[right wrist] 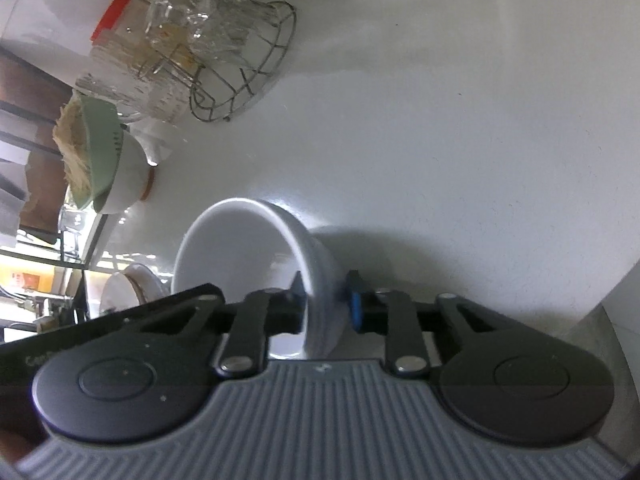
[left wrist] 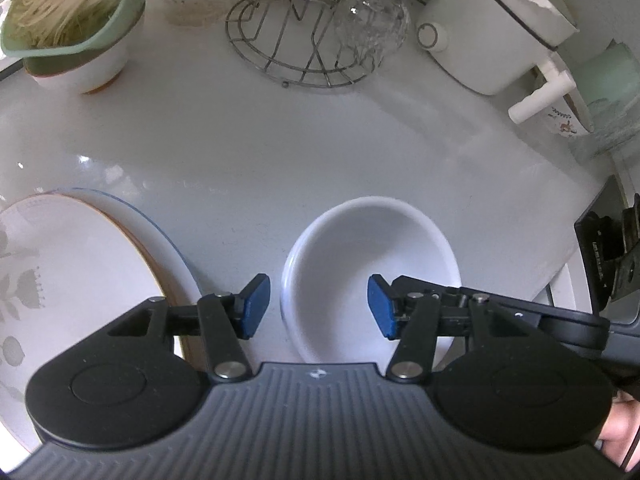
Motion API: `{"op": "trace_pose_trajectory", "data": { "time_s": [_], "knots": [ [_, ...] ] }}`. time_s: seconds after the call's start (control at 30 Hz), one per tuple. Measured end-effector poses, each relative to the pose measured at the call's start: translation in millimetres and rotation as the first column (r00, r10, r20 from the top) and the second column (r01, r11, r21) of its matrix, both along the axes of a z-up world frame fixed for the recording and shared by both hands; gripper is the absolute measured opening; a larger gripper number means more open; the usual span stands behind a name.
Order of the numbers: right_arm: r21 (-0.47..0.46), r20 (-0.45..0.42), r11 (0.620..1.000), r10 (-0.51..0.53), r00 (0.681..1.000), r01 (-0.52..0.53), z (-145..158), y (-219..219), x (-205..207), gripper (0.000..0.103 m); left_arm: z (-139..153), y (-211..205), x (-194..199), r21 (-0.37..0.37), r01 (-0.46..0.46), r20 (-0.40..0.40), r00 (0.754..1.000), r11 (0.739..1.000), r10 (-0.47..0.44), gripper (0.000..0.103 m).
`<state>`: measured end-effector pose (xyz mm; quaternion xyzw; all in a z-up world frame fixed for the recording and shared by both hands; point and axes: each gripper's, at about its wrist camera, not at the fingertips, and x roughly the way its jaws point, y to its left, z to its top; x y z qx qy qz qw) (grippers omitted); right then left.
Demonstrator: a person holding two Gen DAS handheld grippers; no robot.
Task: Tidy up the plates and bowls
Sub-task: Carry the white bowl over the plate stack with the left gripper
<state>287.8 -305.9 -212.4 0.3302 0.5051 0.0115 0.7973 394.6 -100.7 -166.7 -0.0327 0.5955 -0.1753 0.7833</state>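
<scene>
I clamp my right gripper [right wrist: 326,304] on the white bowl's [right wrist: 248,248] rim to carry it, while my left gripper [left wrist: 318,306] hangs half-open and empty above it.

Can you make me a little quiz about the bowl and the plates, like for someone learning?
1. True or false: the right gripper pinches the rim of the white bowl.
2. The left gripper's fingers are: A) shut on a plate, B) open above the bowl, C) shut on a glass.
3. What fills the green strainer?

Key: 1 true. 2 B; the stacked plates lie beside it, untouched. 3 Pale noodle-like strands.
</scene>
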Motion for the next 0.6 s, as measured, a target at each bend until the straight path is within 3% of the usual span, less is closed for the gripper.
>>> {"op": "trace_pose_trajectory", "data": {
  "time_s": [0.2, 0.5, 0.6],
  "knots": [
    [-0.024, 0.002, 1.000, -0.006, 1.000, 0.006, 4, -8, -2, 0.020, -4, -3, -1, -0.018, -0.008, -0.012, 1.000, 1.000, 0.008, 0.060],
    [-0.057, -0.002, 0.998, -0.029, 1.000, 0.029, 9, -32, -15, 0.020, -17, -34, -3, -0.015, 0.067, -0.029, 0.997, 0.998, -0.067, 0.058],
    [-0.065, 0.000, 0.997, -0.032, 0.999, 0.032, 10, -38, -18, 0.020, -25, -39, -3, -0.023, 0.061, -0.045, 0.997, 0.998, -0.062, 0.053]
  ]
}}
